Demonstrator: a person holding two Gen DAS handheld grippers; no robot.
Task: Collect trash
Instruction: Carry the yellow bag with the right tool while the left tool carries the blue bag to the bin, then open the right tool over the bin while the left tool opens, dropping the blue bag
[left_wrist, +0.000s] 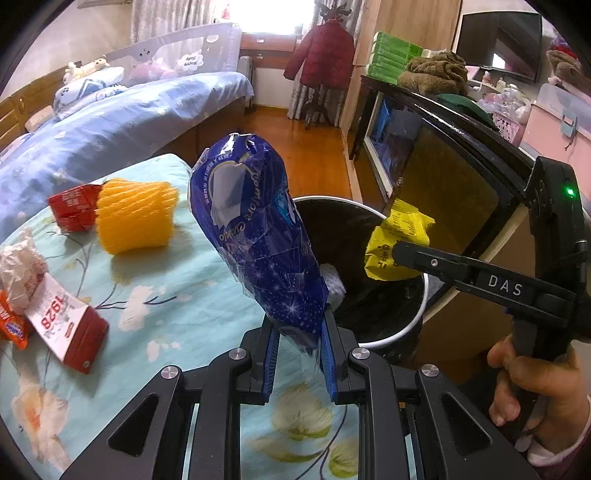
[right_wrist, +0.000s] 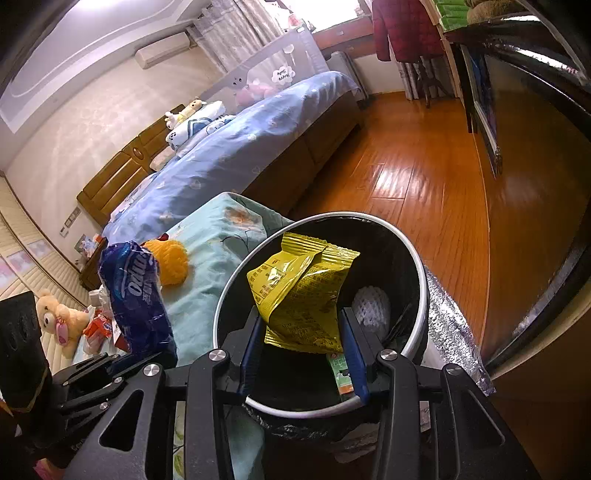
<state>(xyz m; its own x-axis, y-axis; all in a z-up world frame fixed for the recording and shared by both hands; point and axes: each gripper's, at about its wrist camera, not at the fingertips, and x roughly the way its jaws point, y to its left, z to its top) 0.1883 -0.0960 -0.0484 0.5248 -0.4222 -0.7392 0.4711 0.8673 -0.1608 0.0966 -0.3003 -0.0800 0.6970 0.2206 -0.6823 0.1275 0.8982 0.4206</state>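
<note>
Left claw (left_wrist: 299, 354) is clamped on a blue wrapper (left_wrist: 258, 229) beside the bin (left_wrist: 421, 317); right claw (right_wrist: 303, 354) is clamped on a yellow packet (right_wrist: 303, 291) above the bin's mouth. White foam net (right_wrist: 371, 306) lies inside the bin. Orange foam net (left_wrist: 135, 218), red box (left_wrist: 72, 212) and carton (left_wrist: 66, 332) sit on the floral-cloth surface (left_wrist: 177, 295), bed (left_wrist: 122, 118) behind, wood floor (right_wrist: 417, 177) beyond.

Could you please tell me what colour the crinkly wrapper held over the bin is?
Yellow: the crinkly foil wrapper, seen best in the right wrist view.
</note>
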